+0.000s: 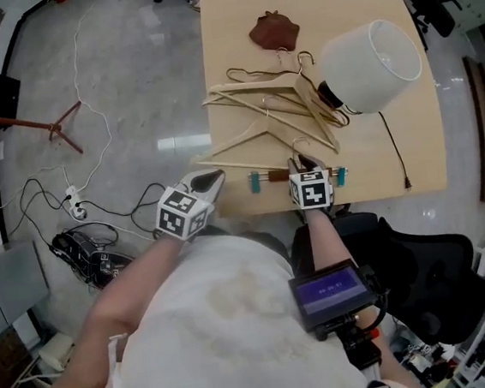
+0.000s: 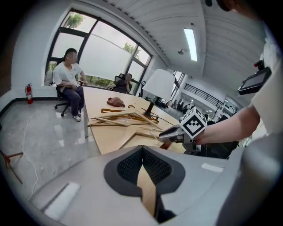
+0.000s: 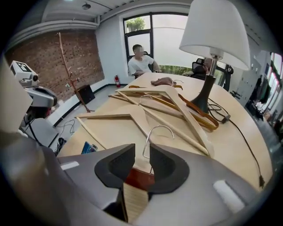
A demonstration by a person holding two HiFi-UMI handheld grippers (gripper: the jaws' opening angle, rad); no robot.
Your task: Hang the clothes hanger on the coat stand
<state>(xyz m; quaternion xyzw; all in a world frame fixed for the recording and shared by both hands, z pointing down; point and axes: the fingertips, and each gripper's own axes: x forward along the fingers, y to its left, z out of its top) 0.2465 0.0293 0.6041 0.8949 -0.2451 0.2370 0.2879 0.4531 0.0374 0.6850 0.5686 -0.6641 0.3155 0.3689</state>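
Head view: lamp (image 1: pixel 371 65) against hanger pile (image 1: pixel 272 108), table (image 1: pixel 225 27).

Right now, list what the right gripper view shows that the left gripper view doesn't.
Only the right gripper view: the coat stand, its pole and branches against the brick wall, and a hanger's metal hook standing between the right gripper's open jaws. Only the left gripper view: the left gripper's closed, empty jaws and a ceiling light. Both: the pile of wooden hangers, the lamp and a seated person.
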